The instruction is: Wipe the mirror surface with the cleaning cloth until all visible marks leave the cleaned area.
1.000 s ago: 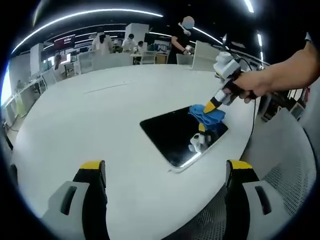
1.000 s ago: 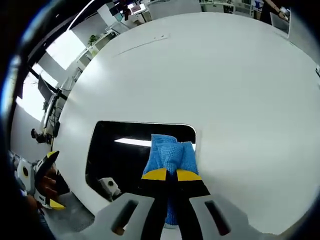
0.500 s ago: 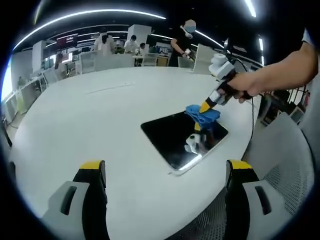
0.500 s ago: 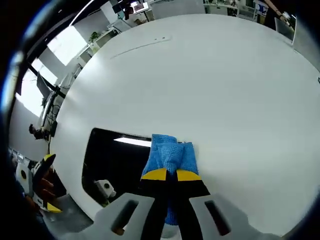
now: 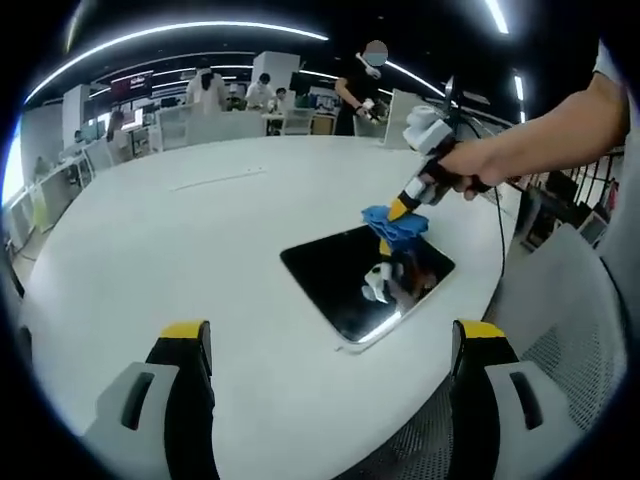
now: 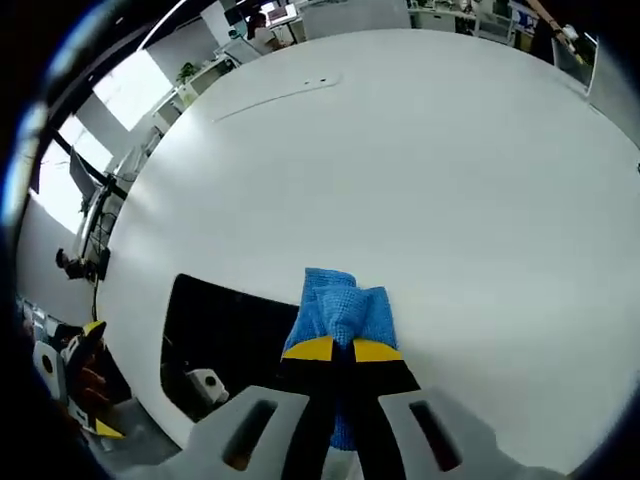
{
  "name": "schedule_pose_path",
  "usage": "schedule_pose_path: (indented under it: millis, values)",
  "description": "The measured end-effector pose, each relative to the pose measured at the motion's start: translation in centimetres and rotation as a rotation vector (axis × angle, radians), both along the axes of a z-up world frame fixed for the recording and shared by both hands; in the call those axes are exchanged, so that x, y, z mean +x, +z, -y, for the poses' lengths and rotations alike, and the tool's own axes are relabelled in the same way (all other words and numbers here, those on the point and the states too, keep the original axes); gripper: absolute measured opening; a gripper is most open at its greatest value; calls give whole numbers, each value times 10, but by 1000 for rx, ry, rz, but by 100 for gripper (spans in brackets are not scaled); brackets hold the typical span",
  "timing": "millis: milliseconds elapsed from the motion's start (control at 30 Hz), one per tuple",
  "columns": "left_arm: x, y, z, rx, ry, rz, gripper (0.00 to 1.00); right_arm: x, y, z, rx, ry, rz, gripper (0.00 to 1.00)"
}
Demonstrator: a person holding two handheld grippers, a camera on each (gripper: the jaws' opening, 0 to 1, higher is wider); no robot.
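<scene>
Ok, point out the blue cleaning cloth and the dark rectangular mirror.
Blue cleaning cloth (image 6: 338,313): right gripper view, middle of the bunched fabric.
Dark rectangular mirror (image 5: 340,275): left gripper view, bare glass left of the cloth.

The left gripper (image 5: 330,345) has two black jaws capped in yellow, each set on a pale grey housing with a dark slot, rising from the lower edge of the frame. The right gripper (image 6: 333,349) matches it (yellow tips, black jaws, grey base). At upper right of the left gripper view, its white body trails a thin black cable below a bare forearm.
</scene>
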State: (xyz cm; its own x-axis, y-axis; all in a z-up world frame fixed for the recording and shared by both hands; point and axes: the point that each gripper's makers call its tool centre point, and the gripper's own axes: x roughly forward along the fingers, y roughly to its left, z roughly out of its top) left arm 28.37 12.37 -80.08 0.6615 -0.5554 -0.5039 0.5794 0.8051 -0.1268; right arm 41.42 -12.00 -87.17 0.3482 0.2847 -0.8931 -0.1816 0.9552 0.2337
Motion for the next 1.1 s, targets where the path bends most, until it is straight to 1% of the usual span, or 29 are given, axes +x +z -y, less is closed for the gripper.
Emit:
schedule_pose_path:
  millis: [100, 200, 267, 300, 433, 533, 633, 733, 767, 833, 900, 1100]
  values:
    - [1, 2, -1, -3, 7, 11, 99, 2, 0, 0, -3, 4, 4, 0]
    - [1, 4, 2, -2, -8, 26, 99, 3, -1, 0, -10, 15, 6, 0]
    - [0, 4, 3, 4, -16, 23, 99, 2, -1, 0, -13, 17, 9, 0]
    - [-1, 3, 4, 17, -25, 26, 99, 2, -1, 0, -15, 17, 10, 0]
    - [0, 5, 3, 19, -21, 35, 99, 0, 1, 0, -8, 4, 13, 0]
    - [2, 5, 0, 19, -6, 39, 99, -3, 9, 0, -5, 11, 29, 0]
    - [3, 2, -4, 18, 11, 27, 99, -4, 21, 0, 8, 22, 54, 0]
    - [2, 3, -3, 20, 9, 30, 99, -3, 29, 2, 28, 14, 62, 0]
    - [2, 3, -2, 18, 5, 33, 99, -4, 34, 4, 44, 0, 64, 0]
    - [2, 5, 0, 0, 4, 31, 99, -5, 39, 5, 56, -5, 68, 0]
    - [2, 11, 1, -28, 9, 47, 99, -6, 43, 8, 55, 1, 77, 0]
    - [3, 11, -2, -32, 23, 58, 99, -13, 53, 21, 70, 5, 91, 0]
